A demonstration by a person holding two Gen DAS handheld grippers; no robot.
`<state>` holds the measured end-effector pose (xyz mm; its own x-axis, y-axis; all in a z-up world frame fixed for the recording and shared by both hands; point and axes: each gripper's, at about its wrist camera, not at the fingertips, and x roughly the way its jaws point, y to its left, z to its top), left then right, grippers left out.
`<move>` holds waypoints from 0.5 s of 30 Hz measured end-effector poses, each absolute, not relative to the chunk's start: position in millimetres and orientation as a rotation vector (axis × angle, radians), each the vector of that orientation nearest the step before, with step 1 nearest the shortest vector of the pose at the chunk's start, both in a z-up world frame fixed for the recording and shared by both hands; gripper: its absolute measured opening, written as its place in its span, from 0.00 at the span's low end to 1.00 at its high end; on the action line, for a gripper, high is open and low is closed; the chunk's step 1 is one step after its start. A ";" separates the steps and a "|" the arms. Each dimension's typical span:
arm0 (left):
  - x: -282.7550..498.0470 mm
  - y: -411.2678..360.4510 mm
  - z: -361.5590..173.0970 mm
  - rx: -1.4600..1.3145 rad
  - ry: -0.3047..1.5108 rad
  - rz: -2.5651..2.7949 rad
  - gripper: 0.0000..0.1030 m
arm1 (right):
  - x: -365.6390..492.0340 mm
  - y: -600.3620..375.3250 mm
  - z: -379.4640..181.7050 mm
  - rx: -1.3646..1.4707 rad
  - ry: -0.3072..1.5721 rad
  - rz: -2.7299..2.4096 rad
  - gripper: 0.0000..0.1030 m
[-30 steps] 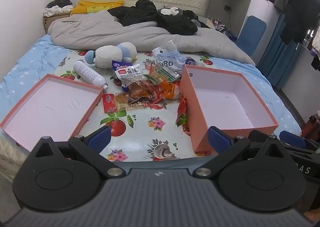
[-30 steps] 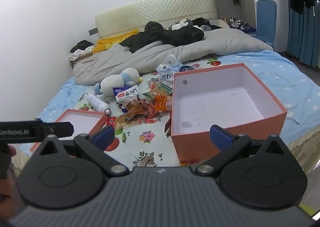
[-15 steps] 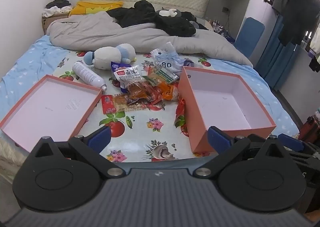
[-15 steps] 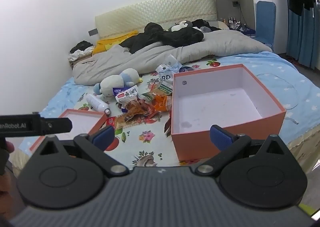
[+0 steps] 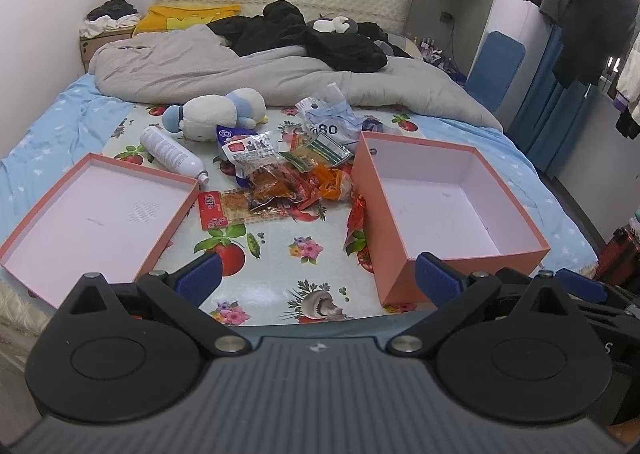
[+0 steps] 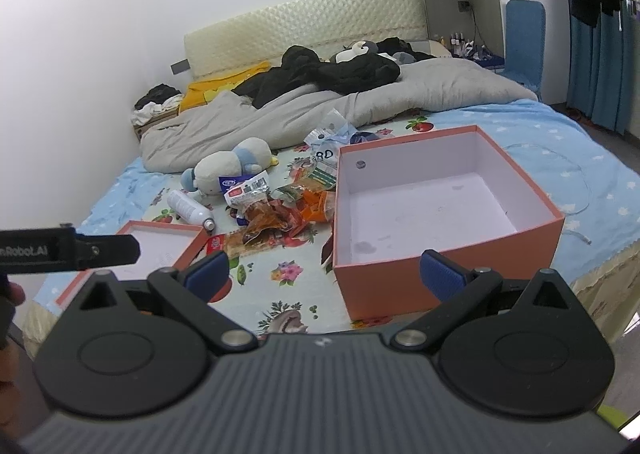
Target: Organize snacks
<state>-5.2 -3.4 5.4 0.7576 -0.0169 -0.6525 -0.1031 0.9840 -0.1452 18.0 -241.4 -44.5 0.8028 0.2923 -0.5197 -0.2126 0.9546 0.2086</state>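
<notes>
Both tools spread wide over the bed, holding nothing.
Left tool and right tool face snack packets between lid and box.

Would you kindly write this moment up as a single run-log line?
phase: pre-grasp | left gripper: open, empty | right gripper: open, empty | snack pile: on mat, untouched | deep box: empty | lid: empty

Home bedroom, bed, rumpled duvet, hanging clothes
</notes>
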 end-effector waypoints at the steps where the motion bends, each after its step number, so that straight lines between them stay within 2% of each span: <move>1: -4.8 -3.8 5.6 -0.176 0.711 0.047 1.00 | 19.0 -242.3 -44.9 0.145 0.579 0.270 1.00; 15: 8.8 -3.0 -1.7 -0.182 0.720 0.075 1.00 | 27.4 -242.2 -54.3 0.154 0.574 0.254 1.00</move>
<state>8.8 -3.0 -1.7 0.7500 0.0054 -0.6614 -0.1306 0.9815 -0.1401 27.4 -242.2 -54.3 0.8099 0.2791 -0.5158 -0.1935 0.9574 0.2142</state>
